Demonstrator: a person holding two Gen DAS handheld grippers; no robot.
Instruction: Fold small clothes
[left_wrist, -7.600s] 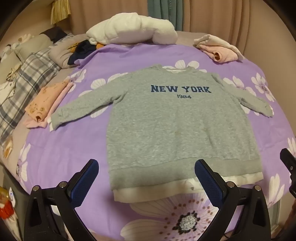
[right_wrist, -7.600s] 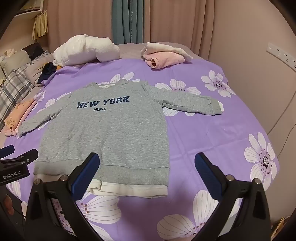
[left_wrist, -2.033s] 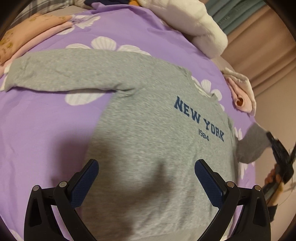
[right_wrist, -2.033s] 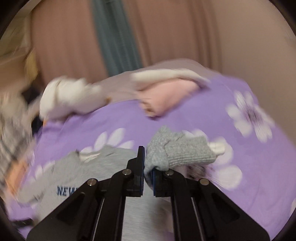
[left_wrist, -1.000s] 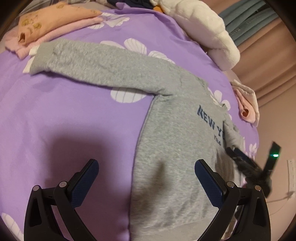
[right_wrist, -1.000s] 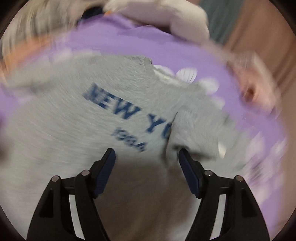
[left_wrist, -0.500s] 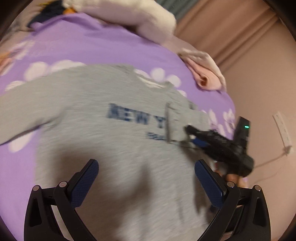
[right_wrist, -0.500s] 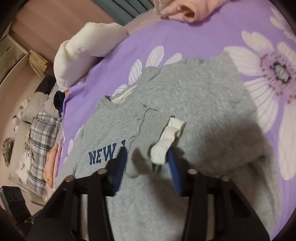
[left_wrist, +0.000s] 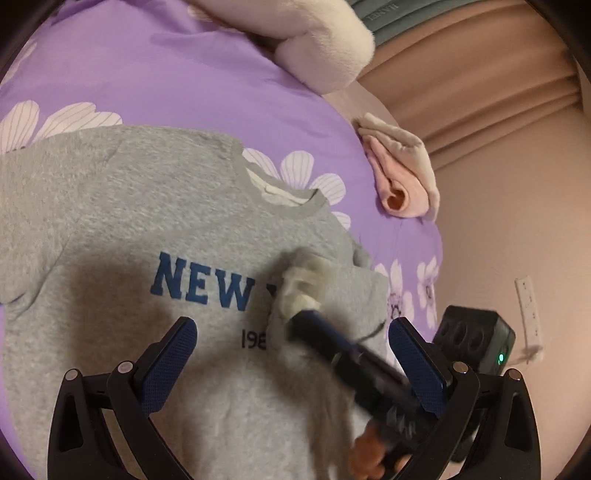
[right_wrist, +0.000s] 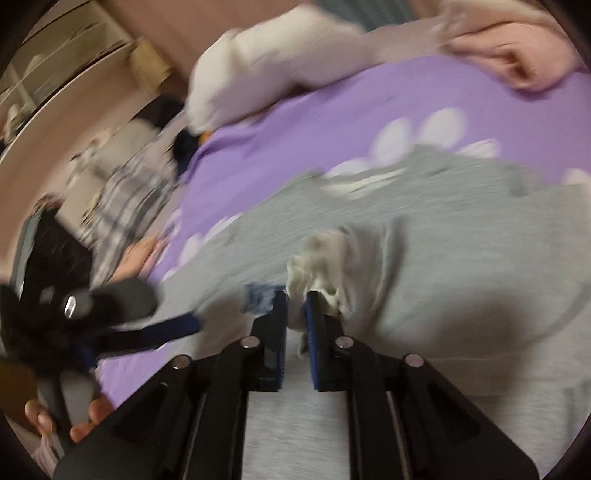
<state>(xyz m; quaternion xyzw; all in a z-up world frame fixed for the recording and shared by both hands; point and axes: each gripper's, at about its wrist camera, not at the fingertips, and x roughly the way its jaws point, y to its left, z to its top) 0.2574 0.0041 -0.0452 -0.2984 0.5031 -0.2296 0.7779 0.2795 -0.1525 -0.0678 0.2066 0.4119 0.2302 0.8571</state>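
Observation:
A grey "NEW YORK 1984" sweatshirt (left_wrist: 122, 221) lies flat on the purple flowered bedspread (left_wrist: 147, 74). Its right sleeve is folded across the chest, its white cuff (left_wrist: 301, 280) over the lettering. My right gripper (right_wrist: 295, 295) is shut on that white cuff (right_wrist: 321, 258); it also shows in the left wrist view (left_wrist: 306, 321). My left gripper (left_wrist: 291, 332) is open and empty, hovering above the sweatshirt's chest, and shows blurred at the left of the right wrist view (right_wrist: 177, 328).
A white pillow (left_wrist: 317, 44) lies at the bed's far end. A folded pink garment (left_wrist: 402, 181) sits near the right bed edge, by the wall. Plaid bedding and other clothes (right_wrist: 122, 199) lie at the left side.
My right gripper has closed on the sleeve cuff and drawn it further across the chest. My left gripper has shifted over the sweatshirt's chest, still open.

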